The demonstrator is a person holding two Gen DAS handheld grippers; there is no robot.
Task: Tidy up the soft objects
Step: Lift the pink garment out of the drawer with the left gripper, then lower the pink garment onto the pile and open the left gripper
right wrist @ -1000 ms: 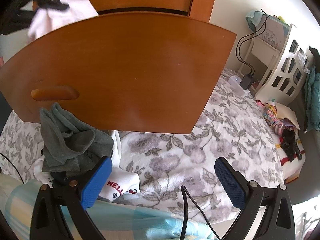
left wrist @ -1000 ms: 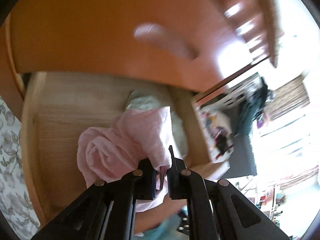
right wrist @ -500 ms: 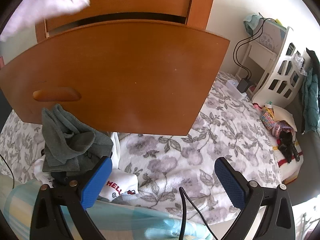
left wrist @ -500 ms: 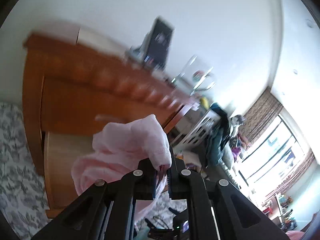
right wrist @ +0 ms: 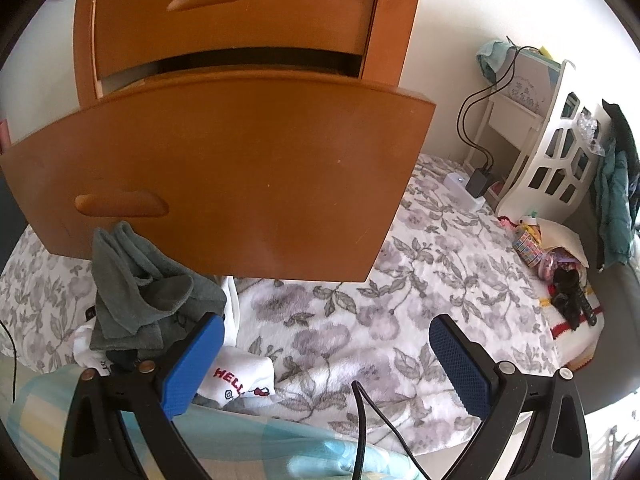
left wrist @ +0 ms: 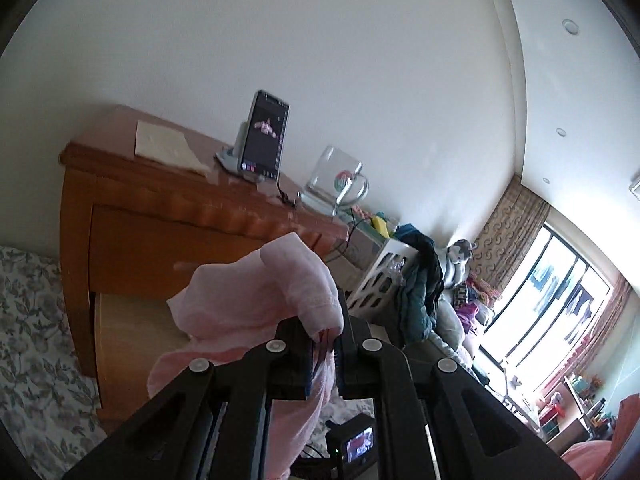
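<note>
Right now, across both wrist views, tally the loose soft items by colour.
Pink: 1, the pink fleece cloth clamped in the left gripper
Grey: 1, the grey-green crumpled cloth on the pile by the drawer front
White: 1, the white sock with red lettering on the floral blanket
Total: 3

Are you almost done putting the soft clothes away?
Not yet. The drawer is pulled open, so that part looks done. The left gripper is shut on a pink cloth, lifted in front of the dresser. The right gripper is open and empty. Grey socks and a white sock wait on the floral blanket.
</note>
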